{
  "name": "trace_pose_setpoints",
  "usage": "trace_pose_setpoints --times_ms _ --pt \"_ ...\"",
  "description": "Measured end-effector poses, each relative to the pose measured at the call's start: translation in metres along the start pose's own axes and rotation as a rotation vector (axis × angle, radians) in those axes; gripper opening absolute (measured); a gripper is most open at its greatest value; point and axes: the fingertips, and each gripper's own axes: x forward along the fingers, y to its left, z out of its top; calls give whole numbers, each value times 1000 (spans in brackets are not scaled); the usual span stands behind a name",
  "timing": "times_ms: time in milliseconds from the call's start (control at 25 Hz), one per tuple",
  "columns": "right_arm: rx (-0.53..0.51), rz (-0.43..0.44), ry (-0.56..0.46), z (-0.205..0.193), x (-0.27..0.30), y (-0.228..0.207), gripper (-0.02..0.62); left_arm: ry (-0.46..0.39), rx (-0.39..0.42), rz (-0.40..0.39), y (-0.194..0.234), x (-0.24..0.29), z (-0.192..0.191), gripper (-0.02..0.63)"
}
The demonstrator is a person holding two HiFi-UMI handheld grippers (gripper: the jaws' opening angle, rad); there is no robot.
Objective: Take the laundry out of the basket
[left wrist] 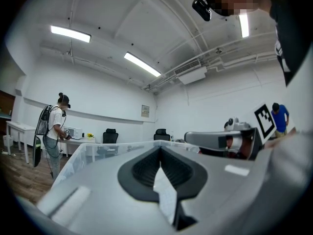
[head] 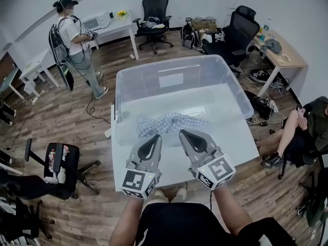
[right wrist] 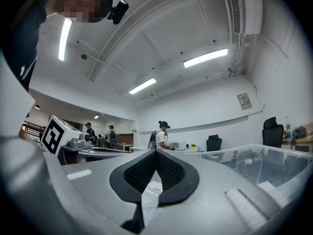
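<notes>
A clear plastic bin (head: 169,65), the basket, stands on a white table (head: 241,142). A blue-and-white checked cloth (head: 169,122) lies crumpled inside it against the near wall. My left gripper (head: 154,139) and right gripper (head: 187,134) hover side by side just in front of that wall, tips pointing toward the cloth. Both are shut with nothing between their pads. The left gripper view looks over shut jaws (left wrist: 159,148) to the bin's wall (left wrist: 93,153). In the right gripper view the jaws (right wrist: 156,153) also meet, with the bin (right wrist: 264,160) to the right.
A person with a backpack (head: 77,40) stands by a desk at the back left. Office chairs (head: 154,14) and bags line the far wall. Another person (head: 307,127) sits at the right. A chair with clothes on it (head: 59,163) stands left of the table.
</notes>
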Motion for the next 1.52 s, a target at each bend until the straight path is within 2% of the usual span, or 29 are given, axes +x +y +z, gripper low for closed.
trace_pose_setpoints --times_ms 280,840,1520 --pt "9 15 6 -5 8 -2 -2 6 -11 18 9 3 -3 8" --pt "-8 -12 3 -3 38 -25 -2 -27 -24 -19 31 36 7 8" --pt "-32 -26 15 0 108 -50 -2 -54 -38 -45 87 78 16 8"
